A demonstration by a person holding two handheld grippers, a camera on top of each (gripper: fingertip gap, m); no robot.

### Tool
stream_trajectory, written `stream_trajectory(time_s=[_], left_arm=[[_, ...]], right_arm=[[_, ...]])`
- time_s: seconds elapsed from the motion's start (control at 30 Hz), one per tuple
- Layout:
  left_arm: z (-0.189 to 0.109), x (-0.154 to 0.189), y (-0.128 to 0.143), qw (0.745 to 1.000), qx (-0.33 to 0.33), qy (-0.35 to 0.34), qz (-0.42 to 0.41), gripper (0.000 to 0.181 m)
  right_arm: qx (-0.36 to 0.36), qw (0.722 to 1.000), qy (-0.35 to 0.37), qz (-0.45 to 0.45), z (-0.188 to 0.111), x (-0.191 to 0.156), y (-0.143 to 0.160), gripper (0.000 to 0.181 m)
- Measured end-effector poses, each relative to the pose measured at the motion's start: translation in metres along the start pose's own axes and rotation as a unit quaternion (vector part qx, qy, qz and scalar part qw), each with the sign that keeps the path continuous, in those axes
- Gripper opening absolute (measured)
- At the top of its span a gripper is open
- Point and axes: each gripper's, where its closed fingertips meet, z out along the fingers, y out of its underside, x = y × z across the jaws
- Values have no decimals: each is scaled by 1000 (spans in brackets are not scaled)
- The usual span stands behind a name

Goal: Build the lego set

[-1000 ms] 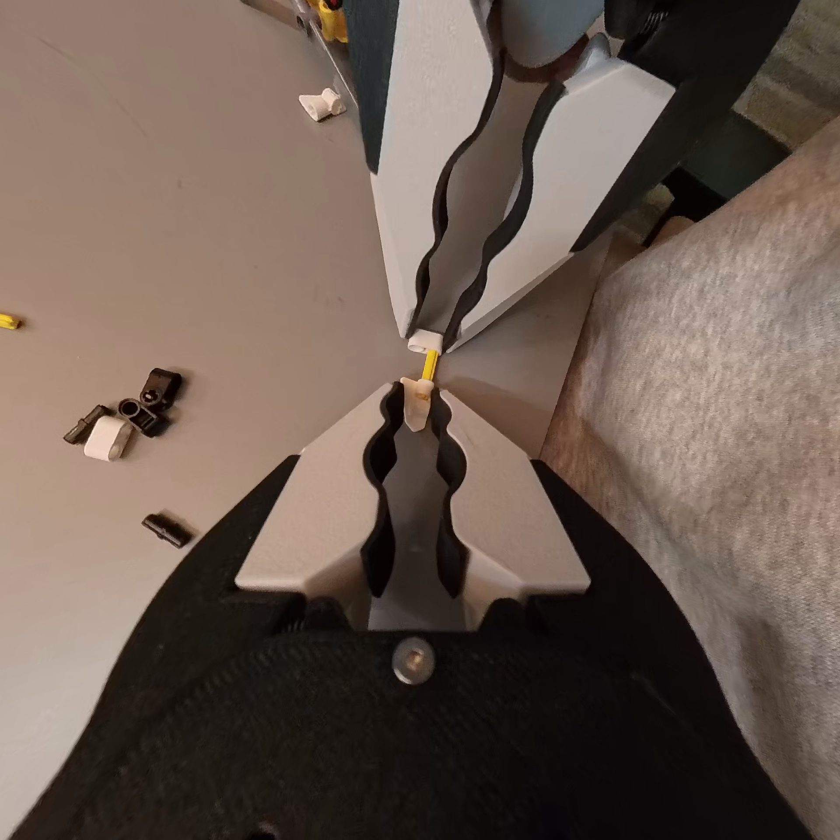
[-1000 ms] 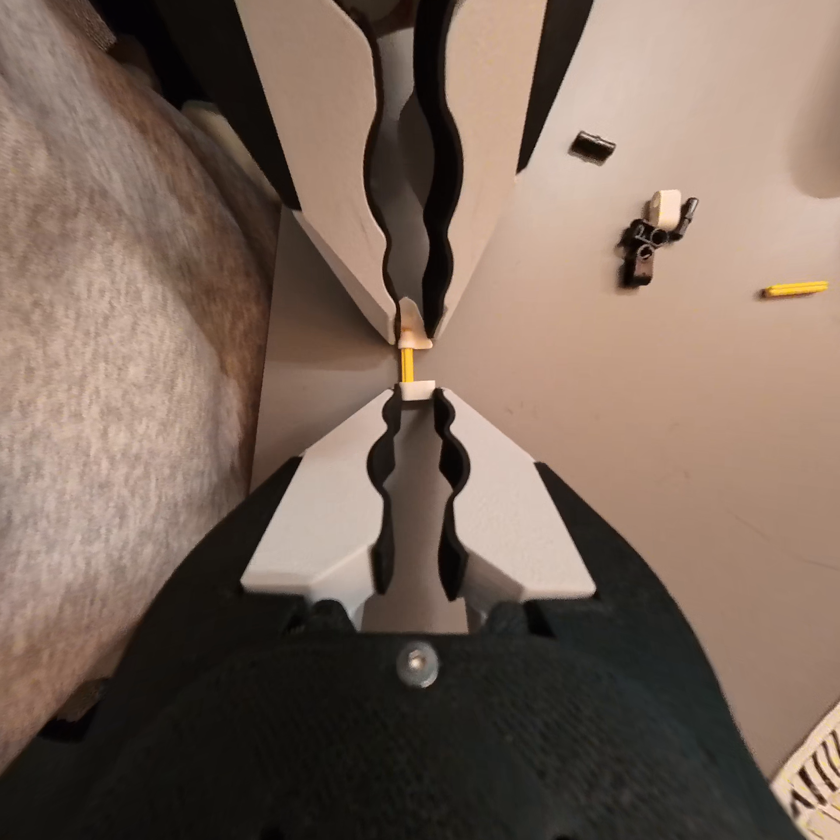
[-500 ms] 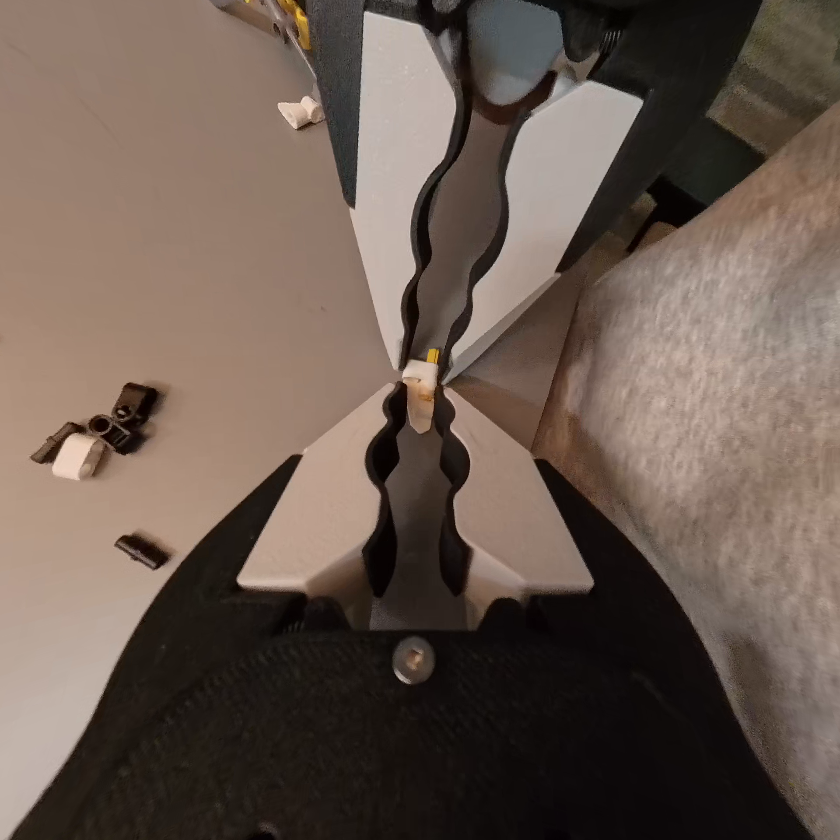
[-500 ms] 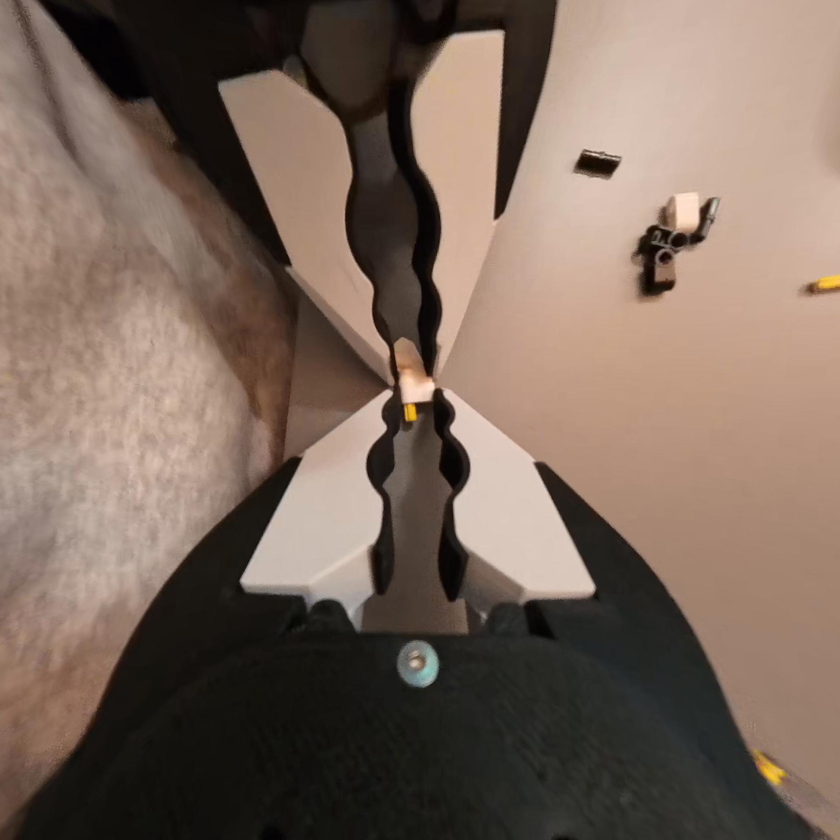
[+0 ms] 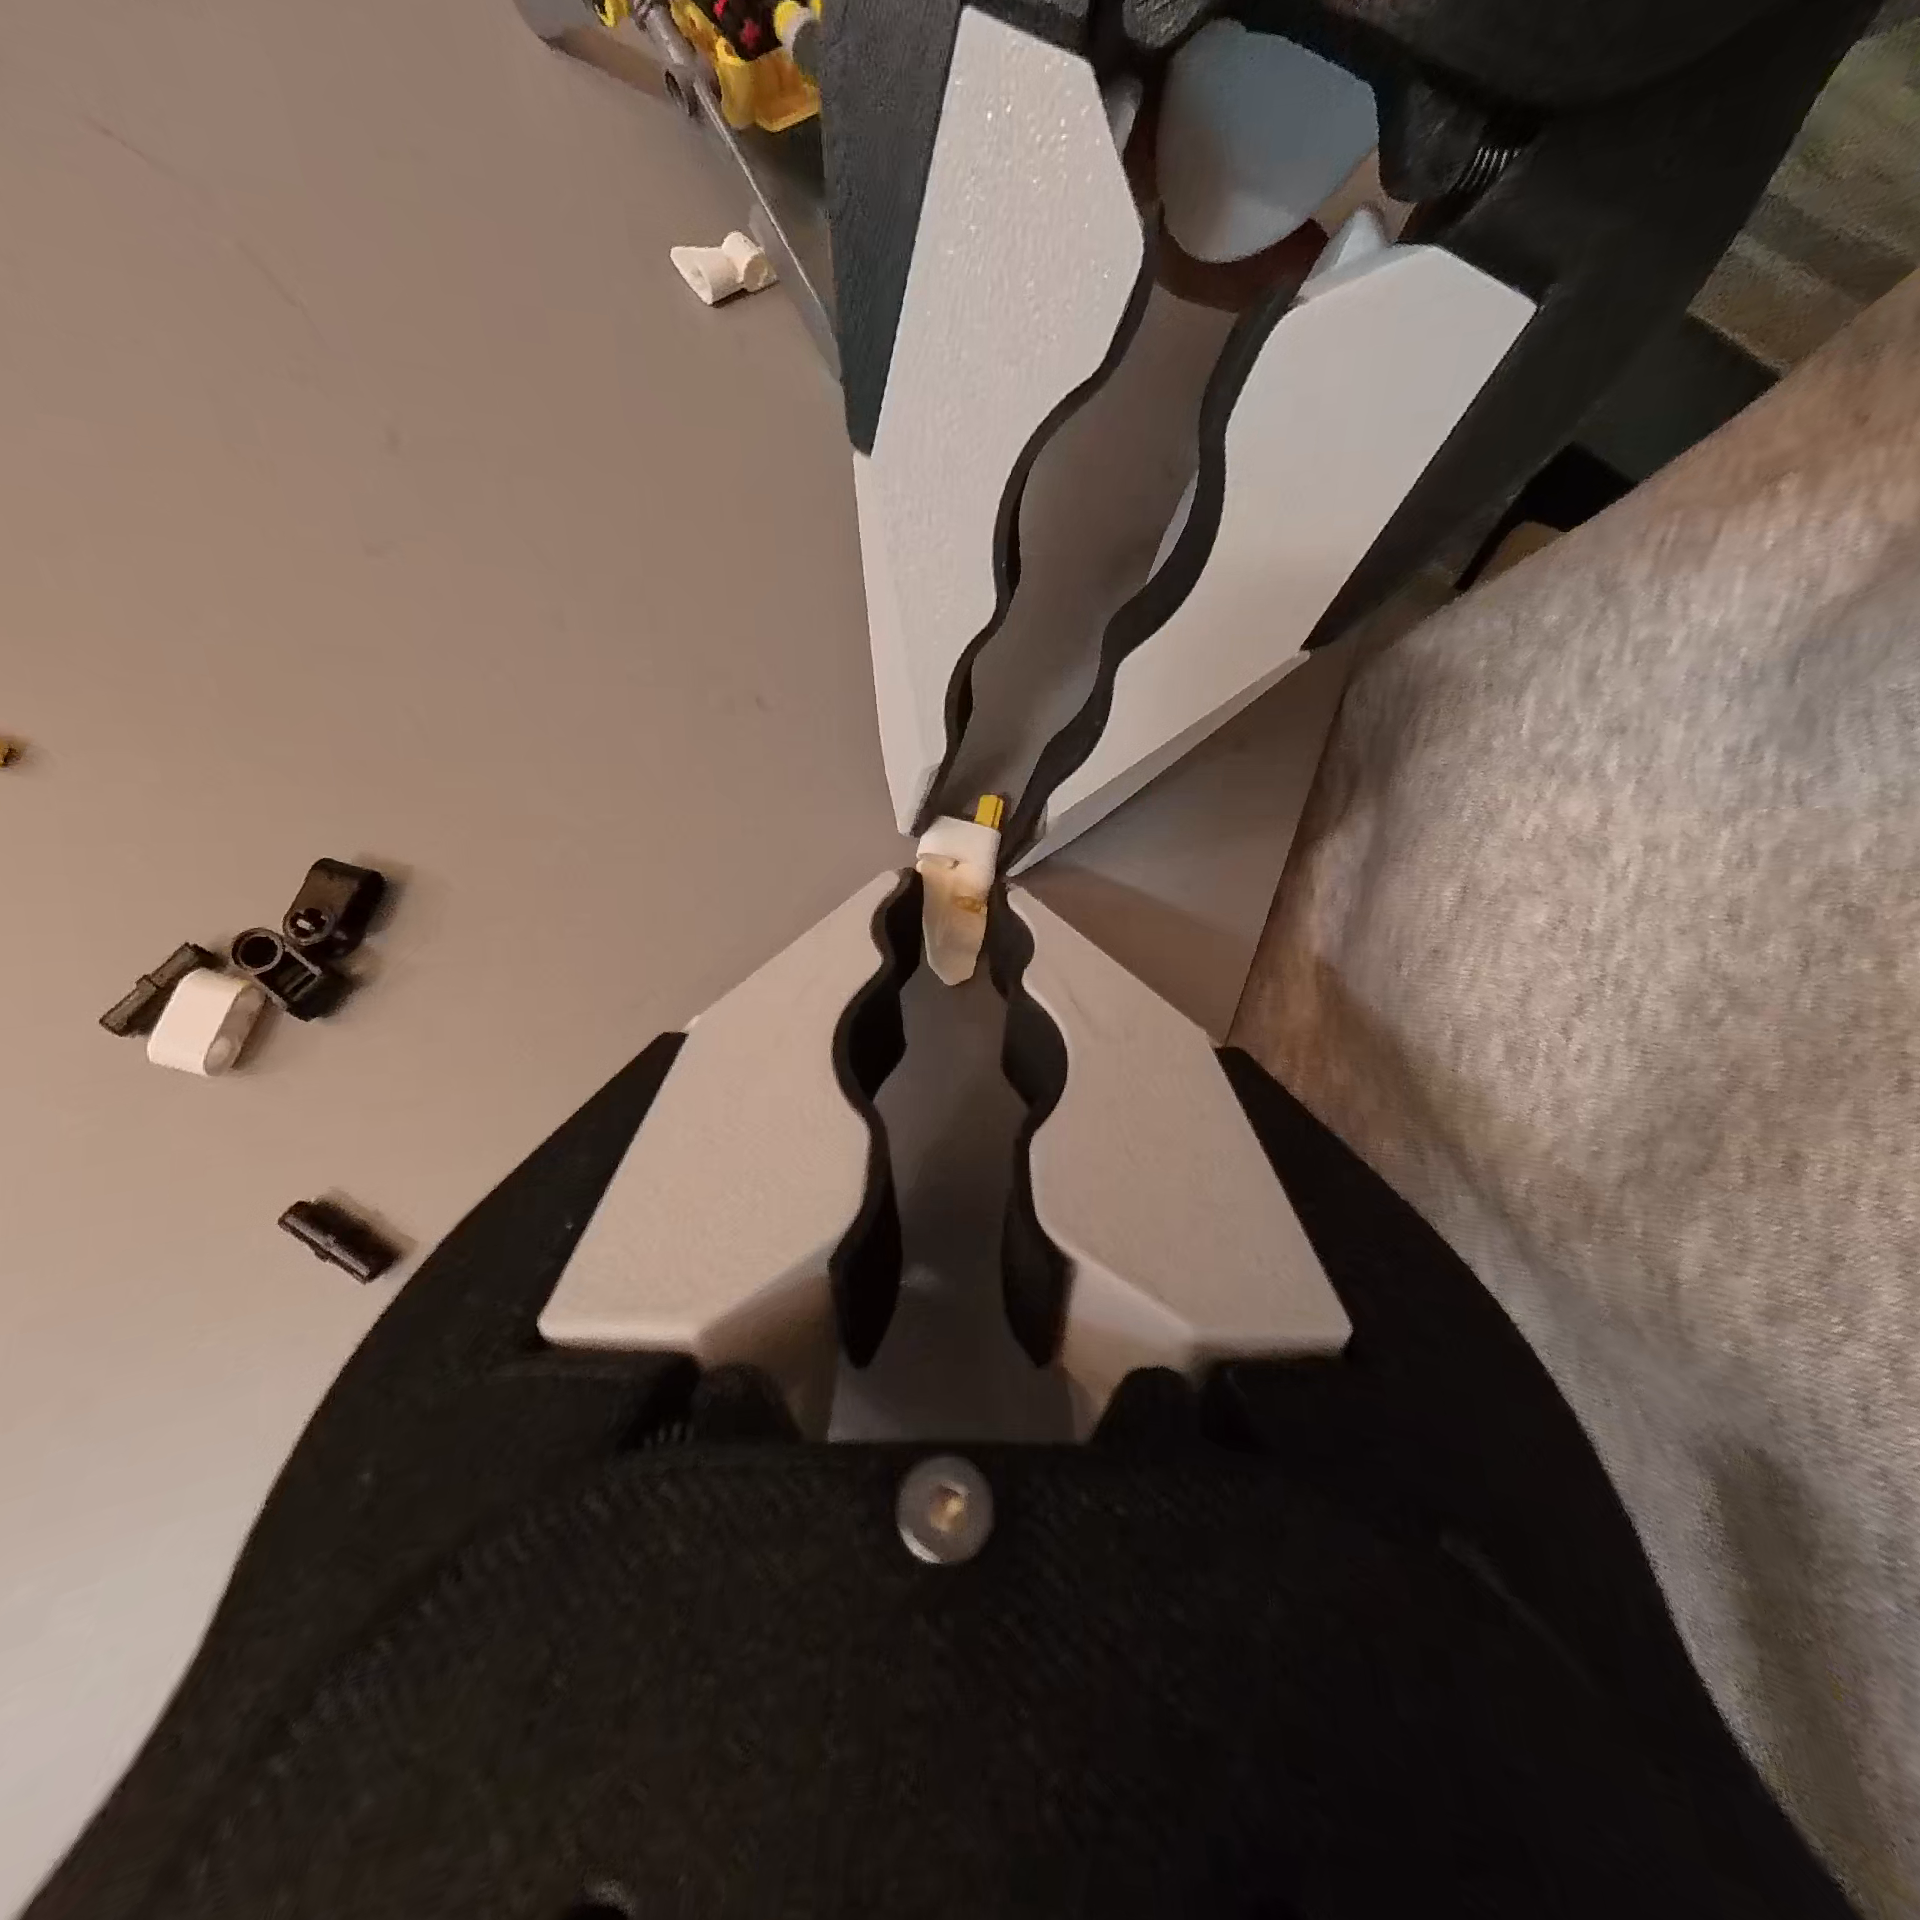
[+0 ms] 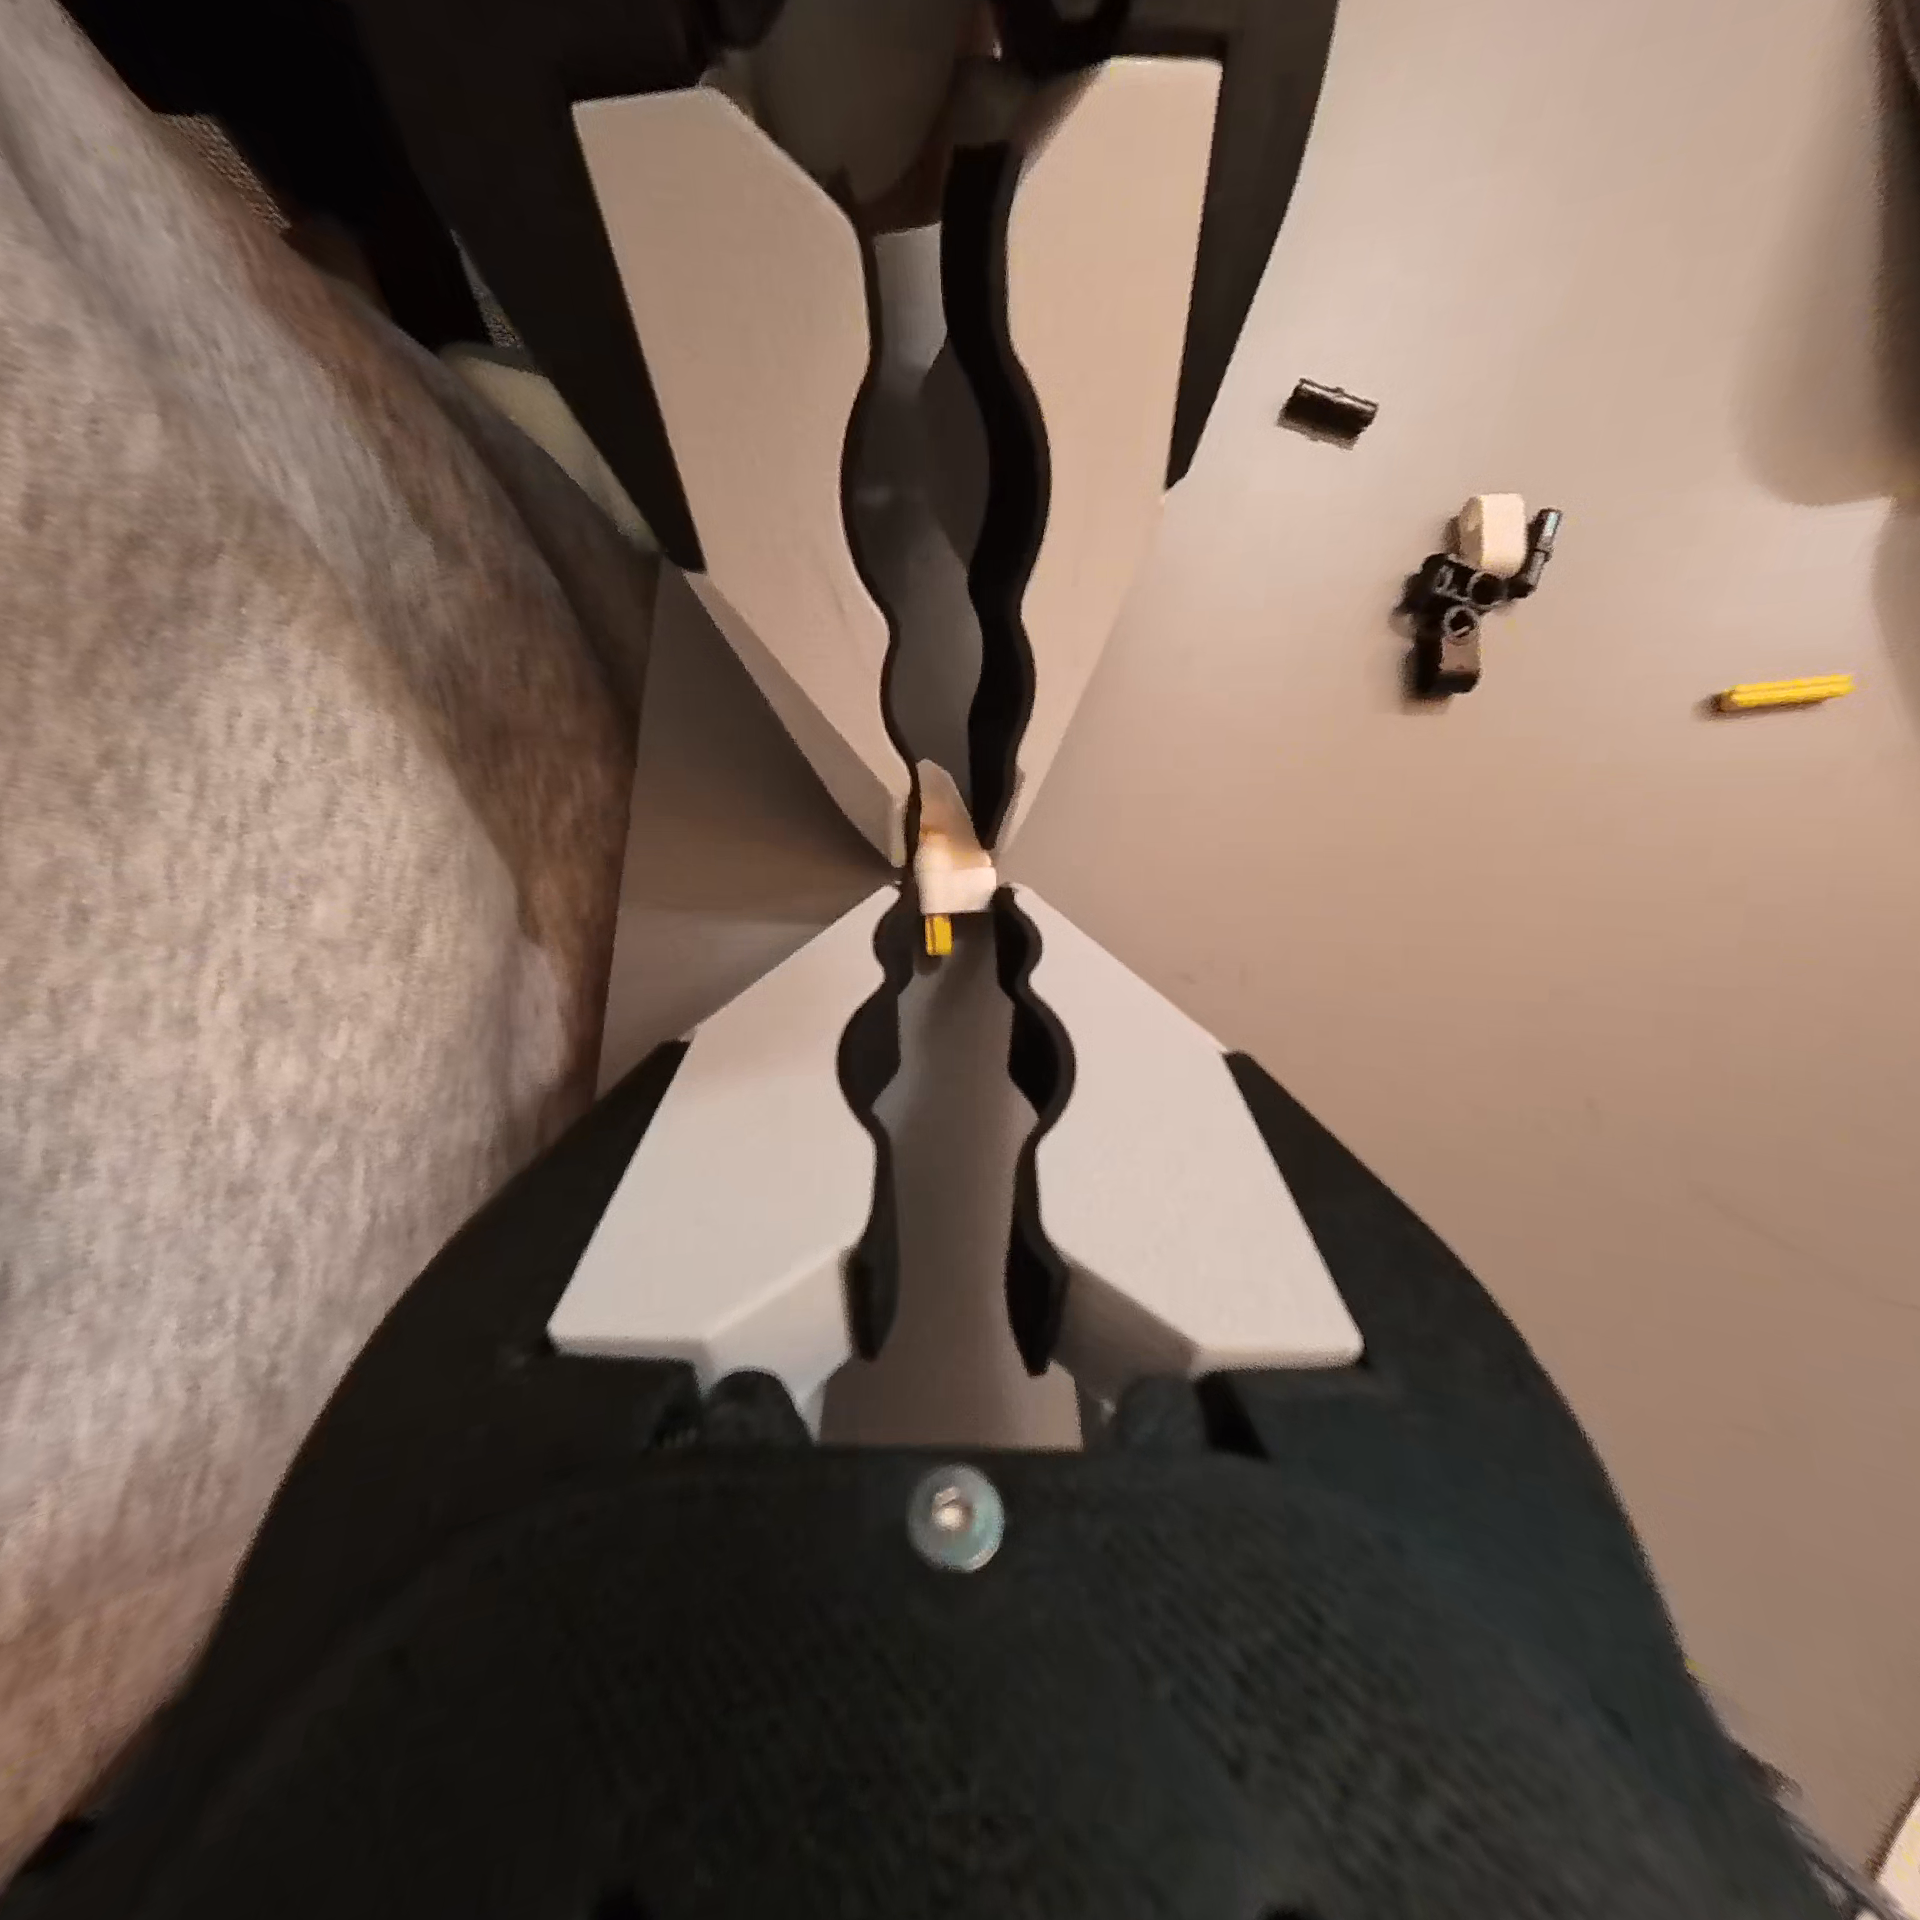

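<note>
My left gripper (image 5: 951, 896) is shut on a small white lego piece (image 5: 951, 935). My right gripper (image 6: 945, 902) is shut on a white connector (image 6: 956, 881). The two grippers meet tip to tip above the grey table (image 5: 416, 520), and the two white pieces touch. The end of a short yellow axle (image 6: 938, 935) sticks out of the connector between my right jaws. It also shows in the left wrist view (image 5: 989, 808). The right gripper (image 5: 971, 823) comes in from the top of the left wrist view, and the left gripper (image 6: 940, 821) from the top of the right wrist view.
A cluster of black connectors with a white piece (image 5: 249, 977) and a black pin (image 5: 338, 1240) lie on the table. A loose white piece (image 5: 722, 268) and a partly built yellow model (image 5: 748, 62) sit farther back. A yellow axle (image 6: 1782, 693) lies apart. A person's grey clothing (image 5: 1610, 1039) borders the table. My left and right fingertips are right by each other. The yellow axle (image 6: 1782, 693) is about 15 centimeters from both grippers' fingertips.
The grippers have moved together. The yellow axle that bridged the gap has slid through the right gripper's connector, so the white pieces now touch and the axle end pokes out behind.
</note>
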Motion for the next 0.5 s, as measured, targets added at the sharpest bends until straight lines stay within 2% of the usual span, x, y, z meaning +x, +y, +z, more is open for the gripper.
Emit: stream_trajectory(time_s=[0.13,0.23,0.37,0.5], left_arm=[[0,0,-1,1000,3,-3,-11,10],[-3,-4,-3,1000,12,-15,-19,19],[-21,-7,-17,996,67,-9,-55,32],[-38,-18,-21,991,106,-27,-83,33]], right_arm=[[12,1000,11,21,0,2,0,14],[25,999,25,41,-4,4,3,29],[64,993,72,71,-17,9,4,42],[128,979,116,110,-33,10,2,47]])
